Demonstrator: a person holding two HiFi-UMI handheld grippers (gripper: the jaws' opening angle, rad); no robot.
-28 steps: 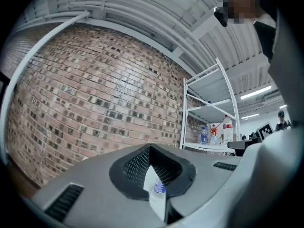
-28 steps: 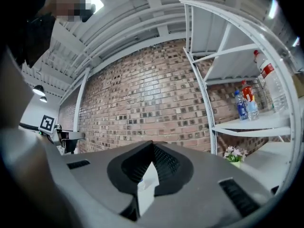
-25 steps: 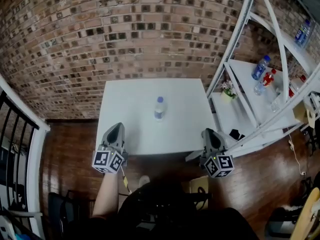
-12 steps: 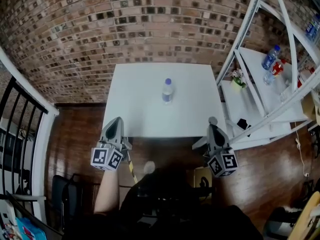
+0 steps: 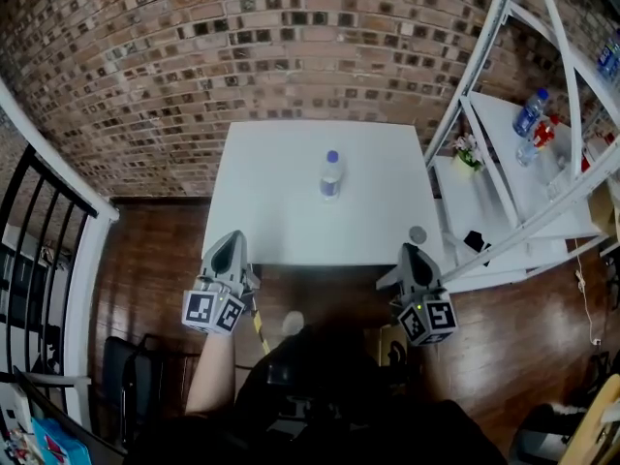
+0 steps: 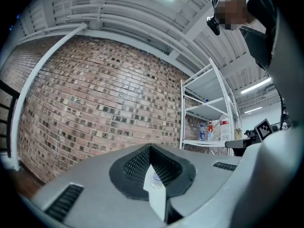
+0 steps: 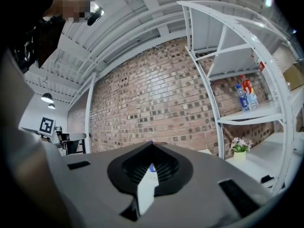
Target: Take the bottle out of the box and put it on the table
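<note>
Now the bottle (image 5: 331, 174) stands upright on the white counter (image 5: 262, 221), about halfway between the left and right edges and a bit nearer the far edge by the brick wall (image 5: 242, 56). No box shows in any view, so the job looks done, or close to it. The left tool (image 5: 231, 245) sits at the near edge close to the left corner. The right tool (image 5: 414, 257) sits at the near edge close to the right corner. Both are well apart from the bottle. Each tool has its jaws pressed together and holds nothing; the bottle only peeks through the little notch far in front of each one. What could go wrong? The bottle is tall and thin and stands all alone. If a closed tool pushed forward into it, it would likely tip over, roll, and maybe drop off an edge. A tool would have to open up first to pick it up safely. The white shelf (image 5: 504, 211) stands just beside the right edge, so a wide swing of the right tool could bump it.
</note>
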